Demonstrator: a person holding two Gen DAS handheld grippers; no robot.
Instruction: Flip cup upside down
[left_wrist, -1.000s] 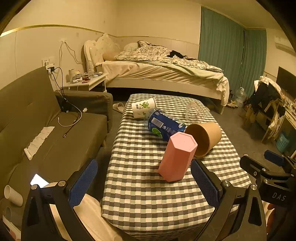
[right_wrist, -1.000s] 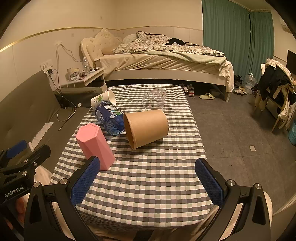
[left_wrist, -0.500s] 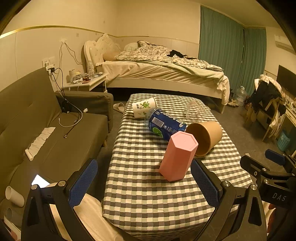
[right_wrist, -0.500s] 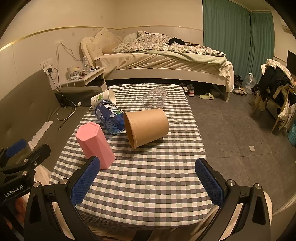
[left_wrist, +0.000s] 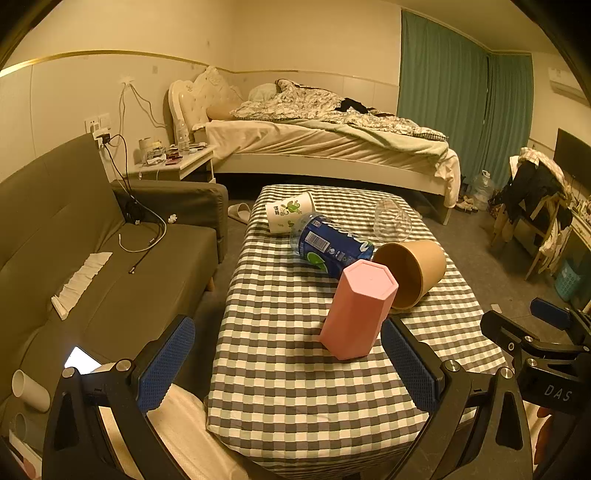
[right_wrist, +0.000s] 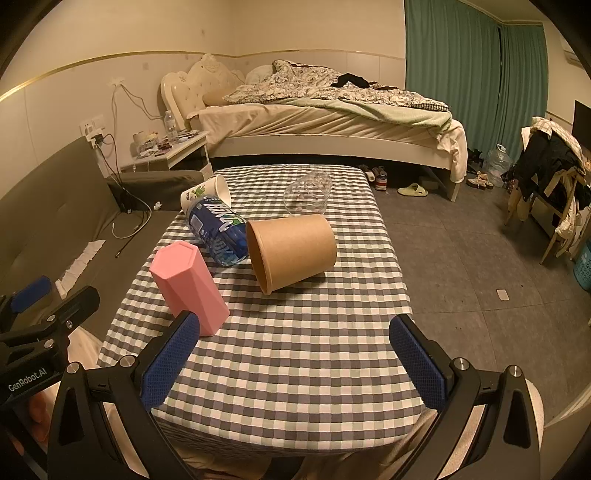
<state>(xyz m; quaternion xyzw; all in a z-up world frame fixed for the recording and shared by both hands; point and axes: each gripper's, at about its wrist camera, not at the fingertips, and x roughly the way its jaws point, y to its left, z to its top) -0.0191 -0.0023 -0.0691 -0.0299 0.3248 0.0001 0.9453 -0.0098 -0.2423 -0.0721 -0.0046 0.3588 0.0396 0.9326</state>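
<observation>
Two claws, left claw (left_wrist: 288, 363) and right claw (right_wrist: 293, 363), are hovering spread wide, gripping nothing. Brown paper cup (right_wrist: 293, 251) is lying sideways mid-counter (right_wrist: 295, 350), beside the pink hexagonal cup (right_wrist: 188, 286). Advising: right claw pinching its wall near the rim, then rotating mouth-down.

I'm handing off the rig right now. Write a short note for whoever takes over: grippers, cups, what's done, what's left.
Left gripper: open, empty, facing the pink hexagonal cup.
Right gripper: open, empty, at the near edge of the checkered table.
Pink hexagonal cup stands closed end up, apparently already inverted.
Brown paper cup, blue-labelled clear cup, white printed cup and clear plastic cup lie on their sides.
Left: the four lying cups still need inverting; nothing is gripped.
</observation>
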